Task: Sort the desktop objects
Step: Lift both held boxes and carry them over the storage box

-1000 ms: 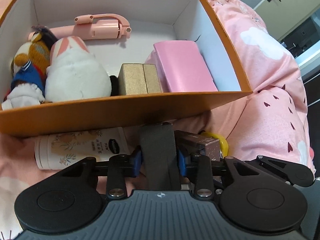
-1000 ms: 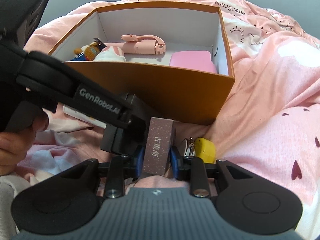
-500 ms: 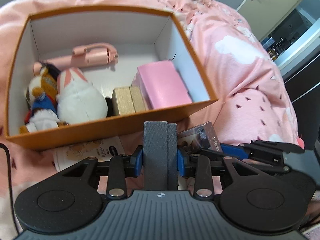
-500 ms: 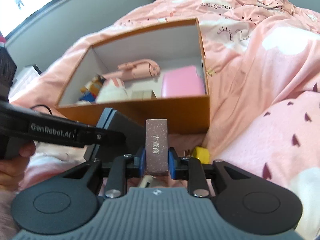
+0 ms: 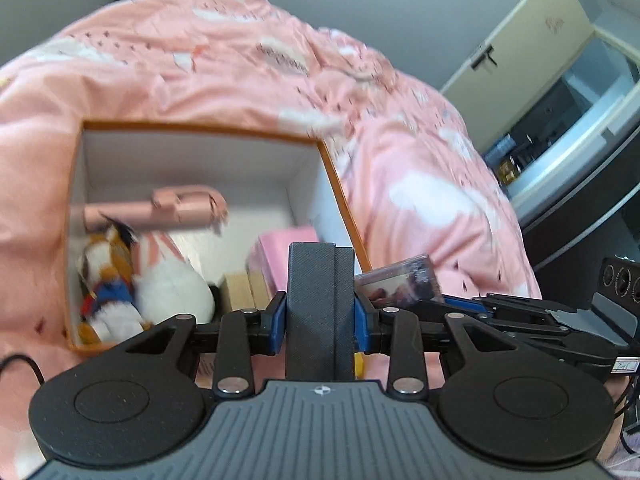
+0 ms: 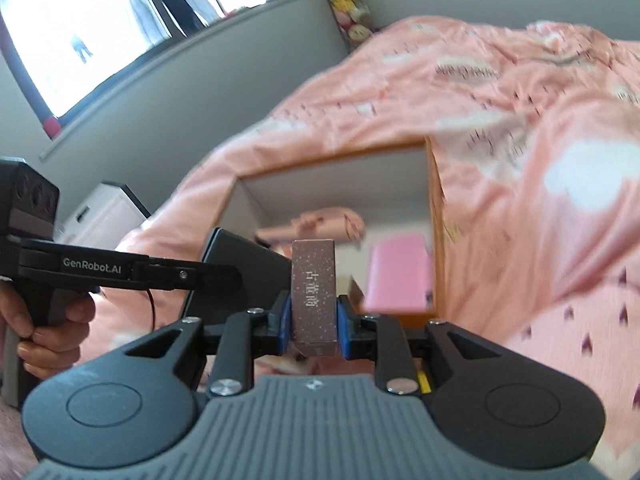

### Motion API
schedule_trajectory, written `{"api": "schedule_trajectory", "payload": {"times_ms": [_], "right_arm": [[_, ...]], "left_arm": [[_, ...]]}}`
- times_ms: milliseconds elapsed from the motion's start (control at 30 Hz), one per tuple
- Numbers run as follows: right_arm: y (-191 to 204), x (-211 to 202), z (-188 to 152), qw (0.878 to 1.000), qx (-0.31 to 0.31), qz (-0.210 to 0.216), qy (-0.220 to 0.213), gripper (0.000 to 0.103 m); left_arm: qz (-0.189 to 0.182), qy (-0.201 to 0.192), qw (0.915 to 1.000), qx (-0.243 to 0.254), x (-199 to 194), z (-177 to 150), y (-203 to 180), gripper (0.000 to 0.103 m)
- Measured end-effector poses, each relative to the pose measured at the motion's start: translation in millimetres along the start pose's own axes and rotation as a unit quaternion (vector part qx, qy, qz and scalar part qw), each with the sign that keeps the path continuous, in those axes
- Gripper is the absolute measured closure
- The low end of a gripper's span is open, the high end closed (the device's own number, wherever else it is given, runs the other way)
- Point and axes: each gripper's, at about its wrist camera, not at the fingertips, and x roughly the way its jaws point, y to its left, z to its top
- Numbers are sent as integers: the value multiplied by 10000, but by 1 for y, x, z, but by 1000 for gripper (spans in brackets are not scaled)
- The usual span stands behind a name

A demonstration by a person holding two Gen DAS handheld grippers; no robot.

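From the left wrist, the left gripper [image 5: 321,316] has its jaws clamped on a dark grey, textured case [image 5: 320,280] that stands upright between the blue pads. Beyond it the orange box [image 5: 340,200] sits open on the pink quilt [image 5: 400,140], just below and ahead. Inside I can make out a pink folded handle-like gadget [image 5: 176,210], a plush dog [image 5: 106,280], a white plush with pink stripes [image 5: 168,280], two tan blocks [image 5: 246,292] and a pink flat box [image 5: 288,248]. To the right the other tool reaches in, carrying a speckled carton [image 5: 404,284].

From the right wrist, the right gripper [image 6: 313,316] has its jaws closed on that brown speckled carton [image 6: 313,284], held upright with printed characters down its face. The orange box [image 6: 434,208] lies ahead, and the view is blurred. The left gripper [image 6: 224,276] enters from the left with its grey case [image 6: 240,264], a hand [image 6: 48,336] on its grip.

Both items look lifted and on their way to the box. My guess is that each next needs lowering into bare floor near the middle, clear of the plush toys, before the jaws let go.
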Motion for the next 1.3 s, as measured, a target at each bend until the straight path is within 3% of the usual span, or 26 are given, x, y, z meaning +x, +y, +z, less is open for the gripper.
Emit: {"api": "schedule_trajectory", "payload": {"times_ms": [267, 533, 667, 900, 1300], "right_arm": [[-4, 31, 46, 9992, -88, -133, -359, 79], [-16, 128, 76, 9960, -202, -875, 29, 79], [-22, 156, 75, 9974, 119, -529, 475, 79], [-25, 180, 66, 9940, 645, -45, 883, 79], [-27, 216, 51, 9854, 1071, 68, 1324, 78]], "left_arm": [[419, -576, 9971, -250, 2, 35, 24, 65], [1070, -509, 9925, -312, 37, 53, 51, 65], [1132, -447, 9916, -428, 43, 53, 66, 65], [1311, -390, 9897, -425, 48, 53, 79, 65], [1383, -373, 9886, -457, 48, 47, 87, 65]]}}
